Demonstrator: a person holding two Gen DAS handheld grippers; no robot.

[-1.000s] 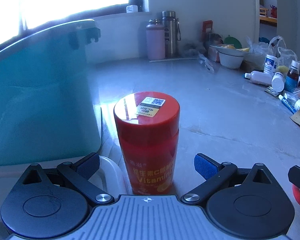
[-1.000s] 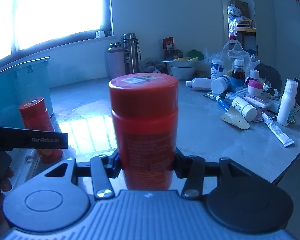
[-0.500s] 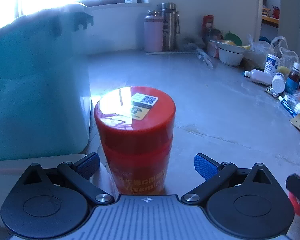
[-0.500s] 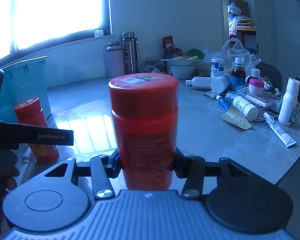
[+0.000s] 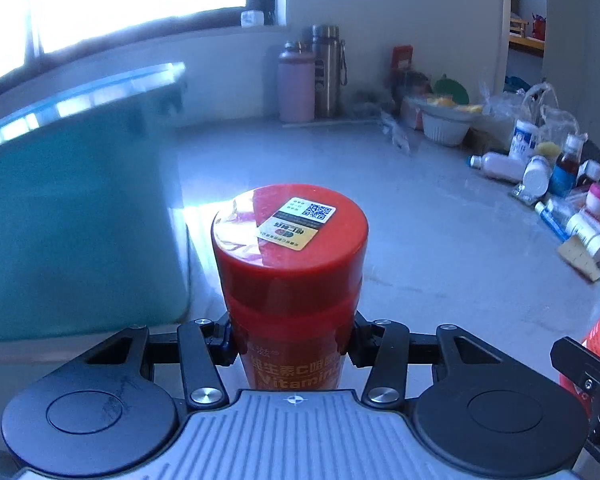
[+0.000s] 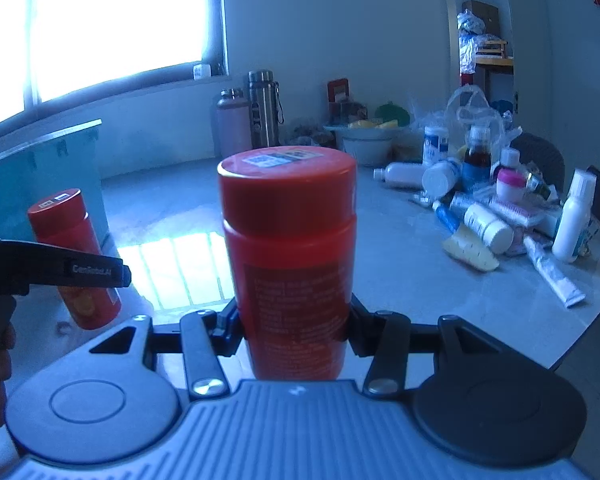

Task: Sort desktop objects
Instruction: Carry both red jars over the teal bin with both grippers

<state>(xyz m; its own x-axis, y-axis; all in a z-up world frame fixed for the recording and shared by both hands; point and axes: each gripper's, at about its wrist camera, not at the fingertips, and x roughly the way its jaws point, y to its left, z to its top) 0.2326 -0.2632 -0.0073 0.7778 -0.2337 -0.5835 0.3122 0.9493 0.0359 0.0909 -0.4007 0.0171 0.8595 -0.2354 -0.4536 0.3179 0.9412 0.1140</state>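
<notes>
Two red vitamin bottles are in hand, one per gripper, and we take them left to right. Our left gripper (image 5: pixel 292 346) has its fingers closed snugly against the sides of the left bottle (image 5: pixel 290 264), low on the body under the wide cap, which we judge keeps it upright and leaves the cap free. In the right wrist view that same bottle (image 6: pixel 74 258) stands just beside the teal bin (image 6: pixel 40 184), probably the place these bottles are being sorted to; whether it rests on the table (image 5: pixel 400 216) or is lifted we cannot tell.

Our right gripper (image 6: pixel 296 336) is likewise clamped on the second bottle (image 6: pixel 290 256), upright, gripped at mid-body.

The bin's tall wall stands at the left, so we expect either bottle must go up and over its rim. Further back stand a pink flask (image 6: pixel 233 128) and a steel flask (image 6: pixel 265 110); to the right lies the clutter of medicine bottles and tubes (image 6: pixel 500 208), well apart from both grips.
</notes>
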